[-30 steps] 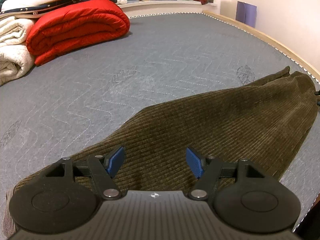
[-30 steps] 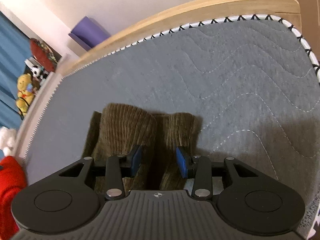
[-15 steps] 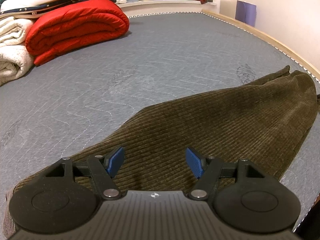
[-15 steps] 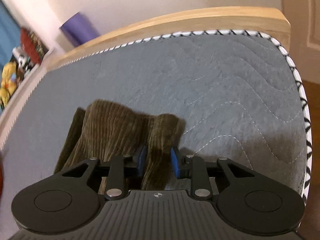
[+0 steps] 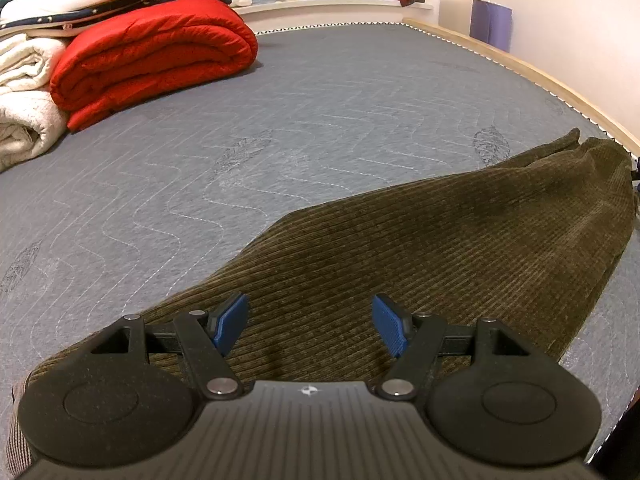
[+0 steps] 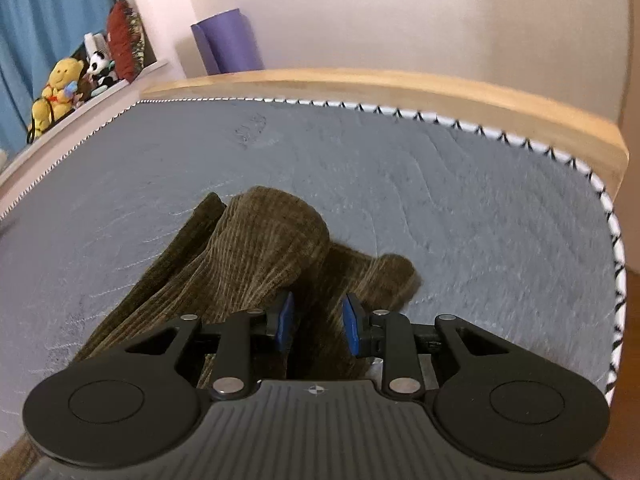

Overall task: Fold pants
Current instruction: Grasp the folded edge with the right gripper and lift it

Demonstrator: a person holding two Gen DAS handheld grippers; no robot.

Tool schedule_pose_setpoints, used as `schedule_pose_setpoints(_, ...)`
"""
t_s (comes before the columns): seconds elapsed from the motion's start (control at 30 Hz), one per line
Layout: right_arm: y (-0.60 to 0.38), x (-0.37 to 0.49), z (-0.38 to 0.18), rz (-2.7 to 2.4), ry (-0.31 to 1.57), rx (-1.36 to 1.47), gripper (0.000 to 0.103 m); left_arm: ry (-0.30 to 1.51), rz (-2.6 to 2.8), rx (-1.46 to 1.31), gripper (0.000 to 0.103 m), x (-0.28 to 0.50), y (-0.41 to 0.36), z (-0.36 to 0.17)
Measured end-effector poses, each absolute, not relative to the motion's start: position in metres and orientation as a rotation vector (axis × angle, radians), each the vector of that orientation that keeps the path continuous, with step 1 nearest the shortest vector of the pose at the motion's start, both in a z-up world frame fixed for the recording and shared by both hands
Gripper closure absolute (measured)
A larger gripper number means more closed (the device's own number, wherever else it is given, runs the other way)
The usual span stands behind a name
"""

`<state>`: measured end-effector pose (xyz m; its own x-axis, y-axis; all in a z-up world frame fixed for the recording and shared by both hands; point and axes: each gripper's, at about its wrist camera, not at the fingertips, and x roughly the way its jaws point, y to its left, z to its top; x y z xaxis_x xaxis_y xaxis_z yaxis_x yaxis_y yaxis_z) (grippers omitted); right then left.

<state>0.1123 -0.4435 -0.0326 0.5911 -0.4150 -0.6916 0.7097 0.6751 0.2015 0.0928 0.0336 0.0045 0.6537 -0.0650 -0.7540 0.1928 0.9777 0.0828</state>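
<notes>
My right gripper (image 6: 316, 326) has just closed, pinching a bunched fold of the brown corduroy pants (image 5: 420, 248). My left gripper (image 5: 310, 326) gapes wide above them, holding nothing. The pants lie across the near-right of the grey mattress (image 5: 280, 120).

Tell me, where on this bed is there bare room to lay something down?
The mattress is bare between the red quilt and the pants, and beyond the pants' end toward the wooden rail. The white blankets crowd the quilt's corner.
</notes>
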Motion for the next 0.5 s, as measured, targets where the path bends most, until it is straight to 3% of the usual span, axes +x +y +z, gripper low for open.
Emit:
schedule_pose_setpoints(0.2,-0.448,0.118,-0.038,-0.459,0.634,0.631,0.073,0.847,-0.149,0.160,0.029,0.093,0.033,0.004)
schedule_pose_setpoints(0.37,-0.460,0.123,-0.054,-0.405,0.673,0.767,0.056,0.846,-0.153,0.162,0.028,0.091,0.033,0.005)
schedule_pose_setpoints(0.5,-0.467,0.120,-0.060,-0.421,0.683,0.807,0.054,0.848,-0.150,0.158,0.028,0.091,0.035,0.005)
